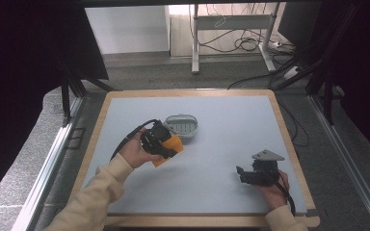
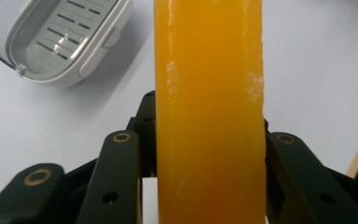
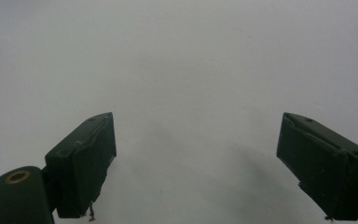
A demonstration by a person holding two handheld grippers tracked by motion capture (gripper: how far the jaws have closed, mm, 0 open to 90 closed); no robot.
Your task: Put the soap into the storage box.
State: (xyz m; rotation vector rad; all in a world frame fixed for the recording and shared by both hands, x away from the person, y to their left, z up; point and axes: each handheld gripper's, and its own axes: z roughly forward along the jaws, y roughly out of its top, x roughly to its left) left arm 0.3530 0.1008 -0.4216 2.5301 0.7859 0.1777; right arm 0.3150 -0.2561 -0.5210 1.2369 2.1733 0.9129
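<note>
An orange soap bar (image 1: 172,146) is clamped in my left gripper (image 1: 166,144), just in front of a white soap dish (image 1: 181,126) with a slotted grey insert. In the left gripper view the bar (image 2: 209,112) stands upright between the black jaws, and the soap dish (image 2: 56,39) lies at the upper left with nothing in it. My right gripper (image 1: 243,174) rests low over the grey mat near the front right, with a grey three-cornered plate on top. In the right gripper view its jaws (image 3: 196,163) stand wide apart over bare mat.
The grey mat (image 1: 221,130) covers a wooden table whose rim (image 1: 188,92) shows all round. Beyond the far edge are a desk frame (image 1: 231,29) and loose cables on the floor. Dark curtains hang at both sides.
</note>
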